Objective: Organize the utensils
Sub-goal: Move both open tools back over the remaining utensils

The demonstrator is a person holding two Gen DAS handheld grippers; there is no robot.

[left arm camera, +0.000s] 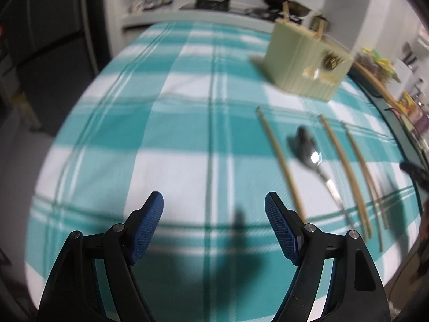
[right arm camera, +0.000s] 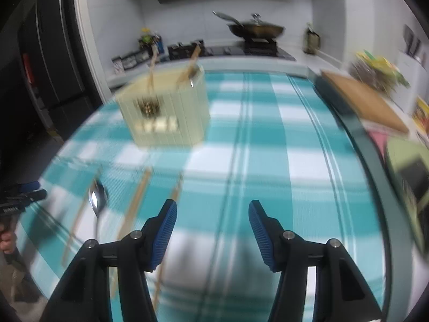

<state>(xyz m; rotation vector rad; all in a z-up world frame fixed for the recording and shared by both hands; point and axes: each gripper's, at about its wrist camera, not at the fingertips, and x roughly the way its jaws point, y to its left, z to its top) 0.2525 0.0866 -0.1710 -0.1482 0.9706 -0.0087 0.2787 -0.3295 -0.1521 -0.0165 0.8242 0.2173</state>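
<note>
A steel spoon (left arm camera: 313,158) lies on the teal-and-white checked cloth (left arm camera: 187,123) among loose wooden chopsticks (left arm camera: 281,161), right of my left gripper (left arm camera: 214,201). That gripper is open above bare cloth, nothing between its blue pads. A cream utensil holder (left arm camera: 303,61) stands further back with chopsticks upright in it. In the right wrist view, my right gripper (right arm camera: 213,206) is open and empty. The spoon (right arm camera: 97,196) and chopsticks (right arm camera: 136,201) lie to its left, and the holder (right arm camera: 166,110) stands behind them. The left gripper (right arm camera: 21,196) shows at the left edge.
A wooden cutting board (right arm camera: 367,102) lies past the table's right edge, beside packets and clutter. A wok (right arm camera: 257,29) sits on the stove at the back counter. A dark fridge (right arm camera: 51,61) stands to the left. Both views are blurred.
</note>
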